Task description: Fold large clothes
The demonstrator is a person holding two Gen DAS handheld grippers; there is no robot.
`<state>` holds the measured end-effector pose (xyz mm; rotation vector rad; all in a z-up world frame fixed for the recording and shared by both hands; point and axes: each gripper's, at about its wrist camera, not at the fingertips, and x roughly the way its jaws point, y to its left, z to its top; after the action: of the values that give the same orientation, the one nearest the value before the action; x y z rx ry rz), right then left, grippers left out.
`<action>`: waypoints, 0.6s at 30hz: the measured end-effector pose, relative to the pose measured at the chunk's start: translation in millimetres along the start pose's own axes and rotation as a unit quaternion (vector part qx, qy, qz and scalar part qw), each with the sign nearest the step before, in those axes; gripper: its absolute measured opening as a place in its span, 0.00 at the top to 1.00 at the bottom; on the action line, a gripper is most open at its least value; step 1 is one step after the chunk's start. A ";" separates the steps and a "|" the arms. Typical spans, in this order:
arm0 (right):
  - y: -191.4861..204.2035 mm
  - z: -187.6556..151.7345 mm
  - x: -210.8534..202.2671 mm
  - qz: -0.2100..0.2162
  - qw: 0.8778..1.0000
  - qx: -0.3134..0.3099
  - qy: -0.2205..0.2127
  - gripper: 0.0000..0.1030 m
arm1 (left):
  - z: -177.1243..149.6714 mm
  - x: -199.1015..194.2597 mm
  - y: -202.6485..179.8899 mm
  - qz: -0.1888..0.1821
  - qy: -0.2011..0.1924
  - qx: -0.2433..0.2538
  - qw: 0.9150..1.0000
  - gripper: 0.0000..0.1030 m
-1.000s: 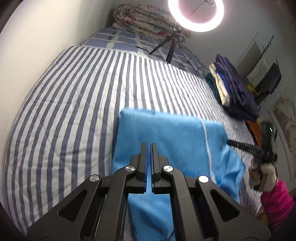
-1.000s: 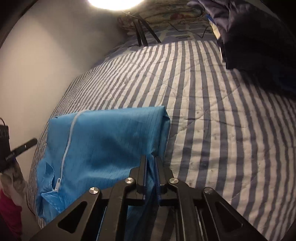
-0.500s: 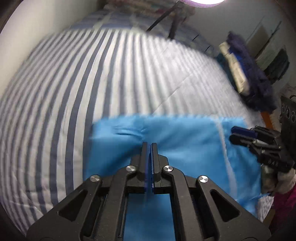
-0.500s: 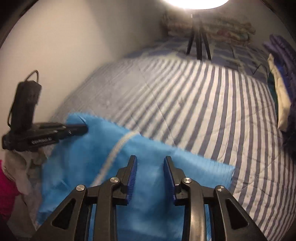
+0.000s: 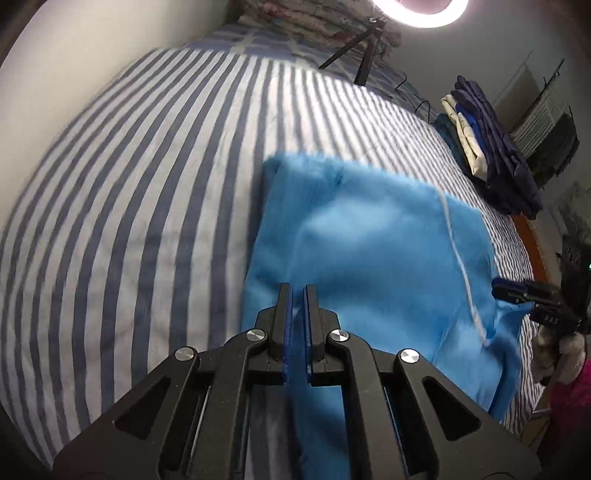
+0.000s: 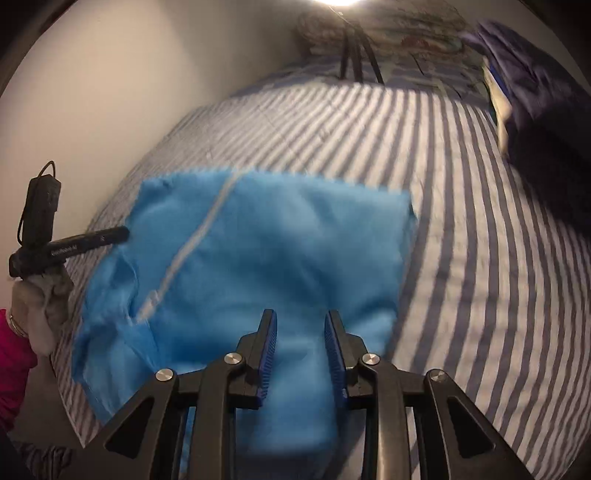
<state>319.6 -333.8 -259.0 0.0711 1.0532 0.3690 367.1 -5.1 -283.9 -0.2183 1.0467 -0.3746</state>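
Note:
A bright blue garment (image 5: 369,240) with a white zipper line (image 5: 461,258) lies folded into a rough rectangle on the striped bed cover (image 5: 147,184). My left gripper (image 5: 298,290) is shut, with a thin layer of blue cloth between its pads. The right wrist view shows it (image 6: 123,232) at the garment's (image 6: 277,240) left edge. My right gripper (image 6: 301,317) hovers over the near part of the garment with its jaws partly open and nothing pinched. In the left wrist view it (image 5: 513,301) sits at the cloth's right edge.
A stack of folded dark blue and cream clothes (image 5: 491,155) sits on the bed's right side. A ring light (image 5: 421,14) on a tripod (image 5: 365,55) and a rolled quilt (image 5: 314,22) stand at the head. A wall runs along the left. A gloved hand (image 6: 40,302) holds the left gripper.
My right gripper has let go of the garment's corner and opened above the cloth. My left gripper has sunk toward the bed, still shut. The garment now lies flatter.

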 end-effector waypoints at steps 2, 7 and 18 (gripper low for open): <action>-8.3 -25.2 -6.0 0.010 1.000 0.021 -0.008 0.74 | -17.2 -3.3 7.0 -0.007 -0.001 -0.006 1.000 0.97; -11.9 -52.3 -22.7 0.011 0.999 0.038 -0.006 0.74 | -36.0 -19.0 13.0 -0.006 0.007 -0.013 1.000 0.97; -39.4 -45.5 -73.7 0.083 0.988 0.094 -0.085 0.12 | -28.2 -45.0 73.3 -0.176 -0.004 -0.200 0.964 0.38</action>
<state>258.5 -400.5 -229.3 0.3551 0.9133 0.4063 336.8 80.1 -287.3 -0.7744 1.0698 -0.4794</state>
